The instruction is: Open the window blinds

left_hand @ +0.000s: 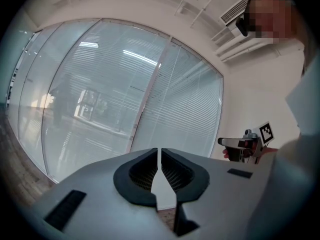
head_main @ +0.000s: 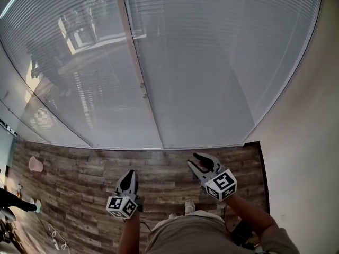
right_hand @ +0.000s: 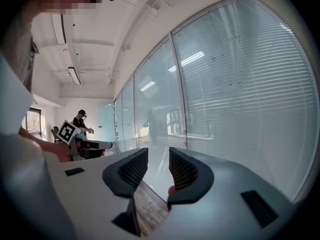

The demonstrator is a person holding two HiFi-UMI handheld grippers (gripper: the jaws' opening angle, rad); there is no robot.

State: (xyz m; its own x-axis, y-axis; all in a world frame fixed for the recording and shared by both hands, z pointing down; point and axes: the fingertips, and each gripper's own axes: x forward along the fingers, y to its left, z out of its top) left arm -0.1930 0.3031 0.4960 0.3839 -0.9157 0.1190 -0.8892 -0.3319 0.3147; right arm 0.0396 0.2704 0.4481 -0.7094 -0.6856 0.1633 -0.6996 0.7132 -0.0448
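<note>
Left hand-held gripper (left_hand: 159, 151): jaws together, only a hairline slit between the black pads, nothing in it. It points at the glass and touches nothing. Right hand-held gripper (right_hand: 158, 153): jaws a little apart, and the gap is empty, showing only floor and glass. It also points at the glass and is clear of it.

In the head view both are held out in front of me over the wood floor (head_main: 79, 168), side by side and apart, marker cubes toward me. The right one is further forward, its tips near the bottom rail of the glass but not on it. My shoes show just below them.

The blinds (head_main: 212, 62) are ahead of both, filling the top of the head view. They hang behind two tall glass panes and run down to the floor line. The slats lie flat and close, so the view through is milky. A pale post (head_main: 132, 62) stands between the panes, with two small fittings on it partway down; I can't tell what they are. The left pane carries office reflections.

White wall (head_main: 307, 142) meets the glass at the right. A pink cup (head_main: 35, 164) sits on the floor well to the left, near the glass. A white cable (head_main: 55, 239) lies at bottom left. Another person (right_hand: 80, 121) stands far off in the right gripper view.
</note>
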